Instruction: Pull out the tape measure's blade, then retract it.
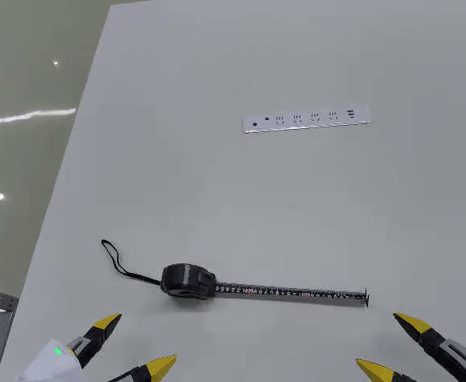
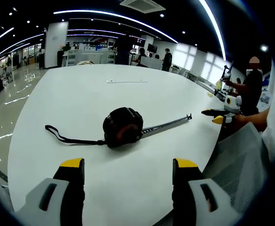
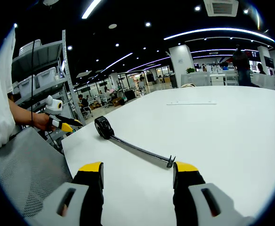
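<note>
The tape measure [image 1: 189, 281] is lying on the white table [image 1: 256, 199], near its front edge, with the case on its side. The blade [image 1: 288, 293] is stretching flat along the tabletop to the person's right and ending in the end hook [image 1: 366, 298]. The wrist strap [image 1: 117, 263] is trailing off the other way. A power strip [image 1: 306, 119] is sitting well apart, farther back.

Neither gripper is touching anything. The left gripper [image 1: 137, 342] is hovering near the case and the right gripper [image 1: 388, 344] near the hook, and the 2 jaws of each are standing spread and holding nothing.

With the blade out, the pull looks done and the retraction looks like the step in hand. The risks are lying there. If the blade is released with nothing steadying the case, the spring may be whipping the hook back hard and skidding the light case across the smooth surface. A jaw pressing off-centre on the rounded case could be pushing it away or spinning it rather than gripping it. Whether a lock is holding the blade cannot be told.
</note>
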`<act>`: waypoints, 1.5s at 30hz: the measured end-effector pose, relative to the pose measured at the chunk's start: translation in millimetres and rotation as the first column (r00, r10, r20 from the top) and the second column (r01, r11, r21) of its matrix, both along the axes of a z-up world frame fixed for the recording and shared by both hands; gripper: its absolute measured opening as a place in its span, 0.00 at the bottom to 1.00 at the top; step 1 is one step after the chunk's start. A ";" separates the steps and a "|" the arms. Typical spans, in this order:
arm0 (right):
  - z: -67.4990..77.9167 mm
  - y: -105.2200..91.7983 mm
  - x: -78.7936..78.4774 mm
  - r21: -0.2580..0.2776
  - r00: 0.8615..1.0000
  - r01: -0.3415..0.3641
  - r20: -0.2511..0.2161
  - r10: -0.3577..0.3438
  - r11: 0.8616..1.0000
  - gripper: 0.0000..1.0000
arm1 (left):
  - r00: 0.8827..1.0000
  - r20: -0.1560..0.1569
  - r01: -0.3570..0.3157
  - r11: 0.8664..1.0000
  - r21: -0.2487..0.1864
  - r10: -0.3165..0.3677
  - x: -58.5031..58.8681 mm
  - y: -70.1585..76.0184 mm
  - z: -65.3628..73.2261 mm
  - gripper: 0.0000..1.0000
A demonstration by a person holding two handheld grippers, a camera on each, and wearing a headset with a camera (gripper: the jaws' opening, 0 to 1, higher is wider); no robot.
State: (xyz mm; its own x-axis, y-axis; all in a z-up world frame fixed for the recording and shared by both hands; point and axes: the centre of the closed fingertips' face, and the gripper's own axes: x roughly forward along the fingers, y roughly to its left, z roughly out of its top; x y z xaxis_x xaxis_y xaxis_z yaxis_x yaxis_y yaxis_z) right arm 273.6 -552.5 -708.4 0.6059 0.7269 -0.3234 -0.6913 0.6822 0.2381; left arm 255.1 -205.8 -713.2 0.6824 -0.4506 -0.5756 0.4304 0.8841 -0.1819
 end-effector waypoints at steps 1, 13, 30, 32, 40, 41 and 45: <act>0.6 0.0 -0.4 -0.002 1.000 0.000 0.001 0.000 1.000 0.60 | 1.000 0.001 0.001 1.000 -0.002 -0.001 -0.2 -0.2 0.2 0.75; 10.0 3.0 -13.4 -0.025 1.000 0.005 0.023 -0.004 1.000 0.62 | 1.000 0.016 0.012 1.000 -0.010 -0.012 -7.1 -2.8 3.9 0.75; 13.5 -2.7 -18.0 -0.029 0.998 0.036 0.043 -0.034 0.999 0.62 | 1.000 0.021 0.009 1.000 -0.021 -0.008 -11.6 -4.4 6.2 0.75; 13.3 -3.1 -17.7 -0.027 0.998 0.036 0.044 -0.035 0.999 0.61 | 1.000 0.019 0.007 1.000 -0.020 -0.007 -11.8 -3.3 4.4 0.75; 14.6 -3.2 -16.2 -0.024 0.998 0.037 0.049 -0.036 0.999 0.61 | 1.000 0.014 0.004 1.000 -0.018 -0.004 -14.1 -4.6 3.4 0.75; 14.2 -3.1 -16.2 -0.024 0.998 0.037 0.048 -0.036 0.999 0.61 | 1.000 0.014 0.003 1.000 -0.017 -0.003 -14.0 -4.4 3.4 0.75; 13.6 -1.5 -14.6 -0.028 0.998 0.030 0.049 -0.029 0.999 0.60 | 1.000 0.015 0.002 1.000 -0.018 -0.002 -11.0 -6.1 4.2 0.75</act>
